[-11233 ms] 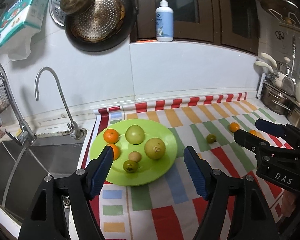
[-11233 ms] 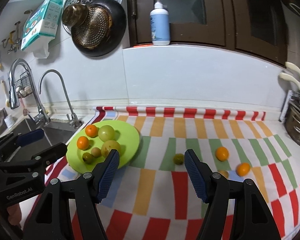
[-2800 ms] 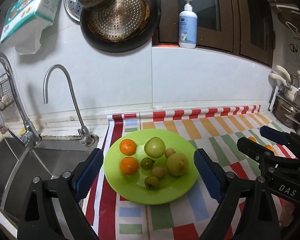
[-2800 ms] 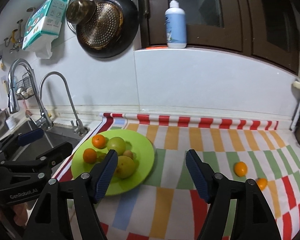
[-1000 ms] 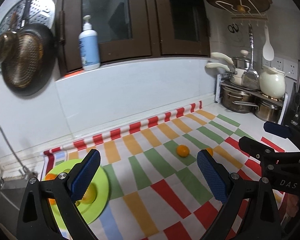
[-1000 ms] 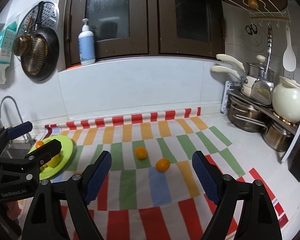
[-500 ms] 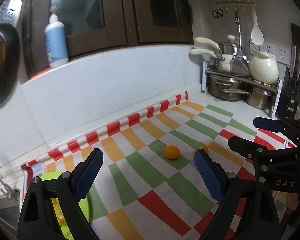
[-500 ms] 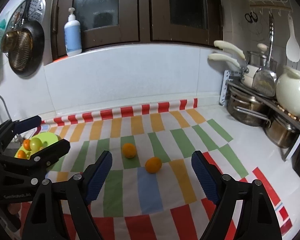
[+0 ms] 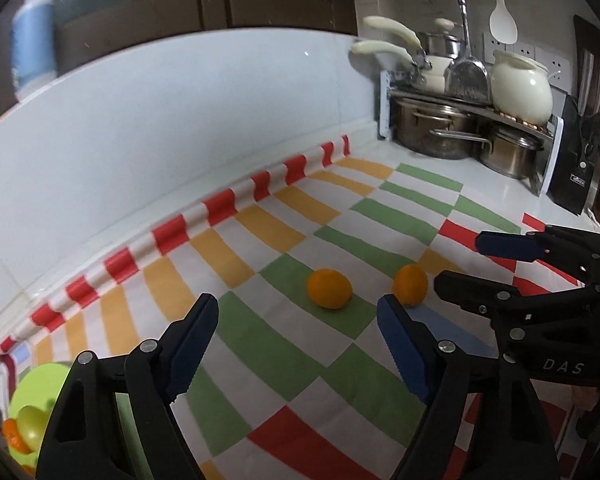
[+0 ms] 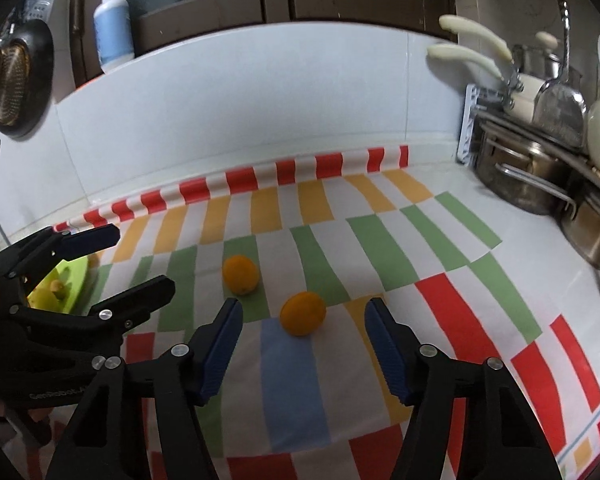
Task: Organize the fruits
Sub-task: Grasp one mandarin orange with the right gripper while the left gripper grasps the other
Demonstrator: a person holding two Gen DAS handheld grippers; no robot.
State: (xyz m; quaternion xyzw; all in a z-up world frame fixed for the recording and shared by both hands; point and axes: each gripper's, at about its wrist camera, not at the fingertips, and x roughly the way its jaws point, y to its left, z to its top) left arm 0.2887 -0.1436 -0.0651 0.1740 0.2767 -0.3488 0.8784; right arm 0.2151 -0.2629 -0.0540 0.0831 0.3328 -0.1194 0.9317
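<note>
Two small oranges lie on the striped cloth. The left orange point(image 9: 329, 289) point(image 10: 241, 274) sits just beyond my left gripper point(image 9: 296, 350), whose jaws are closing with nothing between them. The right orange point(image 9: 410, 285) point(image 10: 303, 313) lies just ahead of my right gripper point(image 10: 303, 354), whose jaws are also closing, still clear of the fruit. Each gripper shows in the other's view: the right gripper point(image 9: 496, 264) at the right edge, the left gripper point(image 10: 120, 260) at the left. The green plate point(image 9: 36, 384) point(image 10: 70, 276) with fruit lies far left.
Steel pots point(image 9: 440, 130) point(image 10: 520, 172) and a cream kettle point(image 9: 522, 88) stand on a rack at the back right. A soap bottle point(image 10: 114, 28) sits on the ledge above the white backsplash. A pan point(image 10: 14, 76) hangs at the left.
Both grippers have come down and closer to the two oranges, which now look larger. The jaws of both have narrowed. The plate has slid toward the left edge of both views.
</note>
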